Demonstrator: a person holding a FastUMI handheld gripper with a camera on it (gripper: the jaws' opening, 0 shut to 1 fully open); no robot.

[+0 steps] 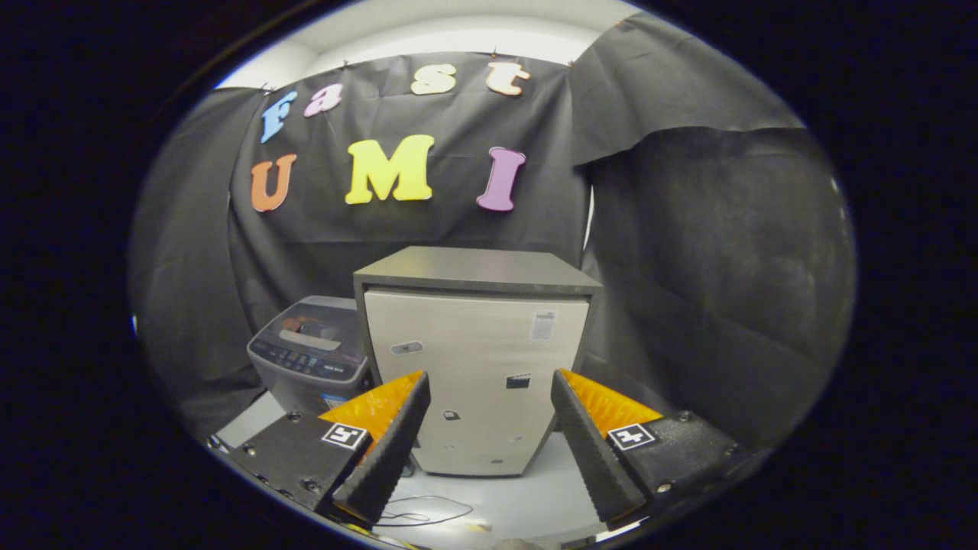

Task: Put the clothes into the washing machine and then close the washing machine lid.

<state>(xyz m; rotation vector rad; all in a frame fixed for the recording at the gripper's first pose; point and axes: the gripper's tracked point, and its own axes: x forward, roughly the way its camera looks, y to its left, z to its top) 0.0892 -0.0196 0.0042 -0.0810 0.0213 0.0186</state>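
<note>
**A:** Booth scene: the gripper (489, 435) hangs with its fingers spread wide and nothing between them. Straight ahead, beyond the fingertips, stands a small silver-fronted cabinet (474, 382) with a dark top, on a pale table (527, 504).

**B:** And the washing machine?

**A:** The washing machine (309, 355), a small grey one, sits beyond the left finger, just beside the cabinet. Its lid (317, 328) lies down flat, a dark panel with a row of buttons along the near edge.

**B:** So which step is in hand?

**A:** Hard to settle. A shut lid and empty jaws would suit a run with the clothes waiting somewhere, or one with the clothes already inside and the lid lowered again. I can make out no clothes here.

**B:** What stays hidden?

**A:** The drum's inside, under the lid. The left finger cuts off the machine's lower right corner. A reddish smudge on the lid may be a reflection or a marking; too small to tell. A thin cable (420, 510) loops on the table between the fingers.
</note>
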